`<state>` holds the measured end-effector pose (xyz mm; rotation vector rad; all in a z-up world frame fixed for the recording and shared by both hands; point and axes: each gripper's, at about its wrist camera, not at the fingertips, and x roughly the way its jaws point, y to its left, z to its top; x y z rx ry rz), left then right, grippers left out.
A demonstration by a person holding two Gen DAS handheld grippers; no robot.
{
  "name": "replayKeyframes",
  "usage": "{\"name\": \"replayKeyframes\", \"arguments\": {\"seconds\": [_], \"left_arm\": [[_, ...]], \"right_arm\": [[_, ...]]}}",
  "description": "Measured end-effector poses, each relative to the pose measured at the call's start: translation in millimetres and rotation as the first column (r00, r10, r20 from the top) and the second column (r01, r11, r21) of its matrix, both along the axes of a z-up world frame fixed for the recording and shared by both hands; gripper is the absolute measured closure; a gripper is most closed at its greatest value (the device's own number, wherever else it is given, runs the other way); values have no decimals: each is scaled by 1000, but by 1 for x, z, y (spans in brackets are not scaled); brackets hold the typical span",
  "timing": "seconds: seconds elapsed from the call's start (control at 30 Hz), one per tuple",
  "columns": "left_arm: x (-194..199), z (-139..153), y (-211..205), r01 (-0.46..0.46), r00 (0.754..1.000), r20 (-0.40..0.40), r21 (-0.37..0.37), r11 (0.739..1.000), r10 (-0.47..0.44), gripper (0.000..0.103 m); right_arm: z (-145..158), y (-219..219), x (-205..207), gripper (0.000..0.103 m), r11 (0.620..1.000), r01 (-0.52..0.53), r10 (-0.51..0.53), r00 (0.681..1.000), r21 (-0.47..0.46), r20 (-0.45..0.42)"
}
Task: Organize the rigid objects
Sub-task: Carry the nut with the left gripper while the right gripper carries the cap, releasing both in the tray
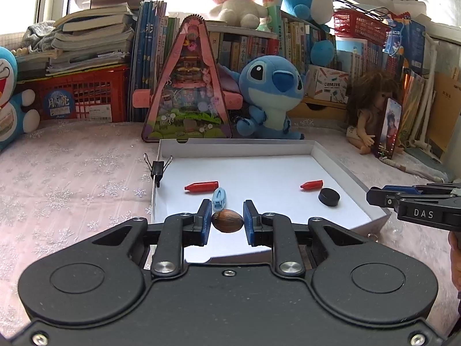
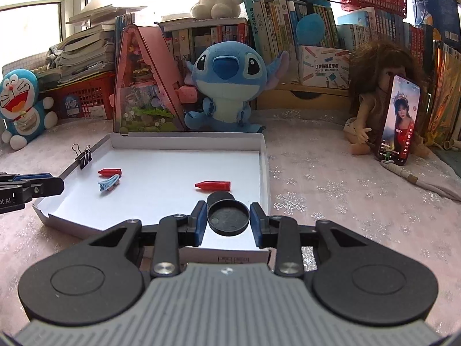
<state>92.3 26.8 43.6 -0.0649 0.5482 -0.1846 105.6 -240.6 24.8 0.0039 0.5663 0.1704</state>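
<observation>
L tool (image 1: 224, 221) clamps brown nut (image 1: 227, 221), R tool (image 2: 228, 216) grips black cap (image 2: 228, 217), both above white tray (image 2: 161, 184), prob. for sorting in.

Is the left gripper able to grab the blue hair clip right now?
Probably not yet. The left gripper is already shut on a brown nut, so its jaws are full. The blue hair clip lies uncovered just beyond.

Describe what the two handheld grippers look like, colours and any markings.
Both are black plastic, with two round discs, silver screws and blue pads on the fingertips. The left gripper has a smooth black body; the right gripper has a ribbed grey body and white lettering "DAS" on its side, seen from the left camera.
</observation>
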Motion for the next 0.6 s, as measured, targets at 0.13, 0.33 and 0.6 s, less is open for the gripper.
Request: {"name": "replayKeyframes", "arguments": {"seconds": [0.13, 0.33, 0.6], "left_arm": [[22, -7, -3, -10, 999, -44, -2, 1000, 10, 81], [46, -24, -8, -32, 995, -91, 8, 999, 33, 81], [64, -37, -11, -39, 991, -124, 35, 999, 43, 81]], "right_arm": [[-3, 4, 16, 66, 1000, 3, -2, 1000, 3, -20], [-17, 12, 36, 66, 1000, -1, 1, 996, -8, -86], [-30, 17, 56, 66, 999, 25, -31, 985, -35, -172]]}}
